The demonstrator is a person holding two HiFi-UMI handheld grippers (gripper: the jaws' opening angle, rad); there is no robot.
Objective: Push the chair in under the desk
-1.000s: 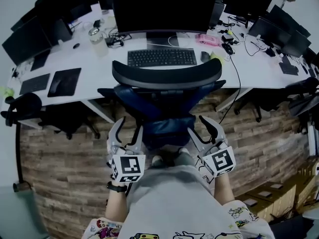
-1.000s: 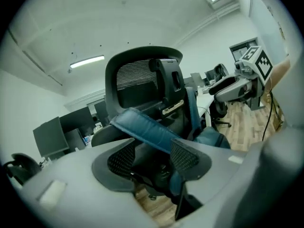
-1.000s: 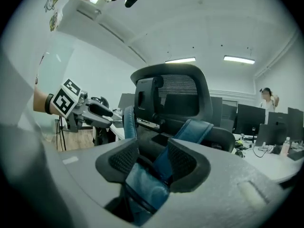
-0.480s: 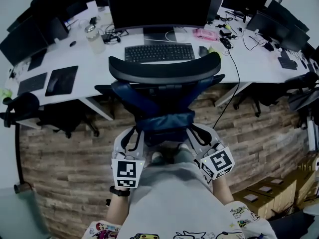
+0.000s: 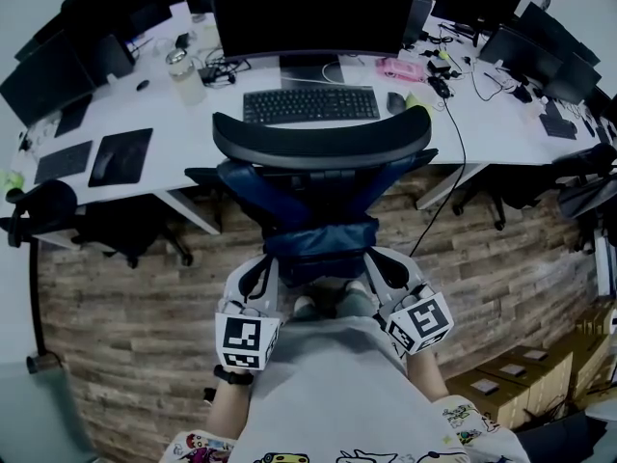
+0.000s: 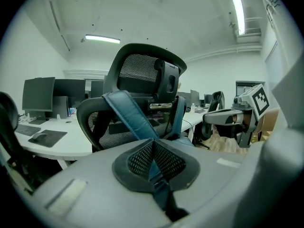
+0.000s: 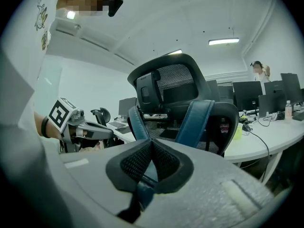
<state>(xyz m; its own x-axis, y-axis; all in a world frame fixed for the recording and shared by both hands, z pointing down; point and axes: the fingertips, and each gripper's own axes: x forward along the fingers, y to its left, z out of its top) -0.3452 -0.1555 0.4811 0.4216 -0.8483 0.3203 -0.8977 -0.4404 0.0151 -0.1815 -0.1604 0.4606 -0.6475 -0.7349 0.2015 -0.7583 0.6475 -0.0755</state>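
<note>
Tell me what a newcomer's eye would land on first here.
A black office chair with blue back struts fills the centre, facing the white desk. The left gripper and right gripper are each shut on a blue strut low on its back. A big dark monitor stands on the desk beyond.

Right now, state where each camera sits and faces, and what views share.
Head view: on the person's head, steeply down at chair and desk; shows left tongs, right tongs.
Left gripper view: on left tongs, facing the chair strut it clamps; shows right tongs.
Right gripper view: on right tongs, likewise; shows left tongs.
Shared: chair.
</note>
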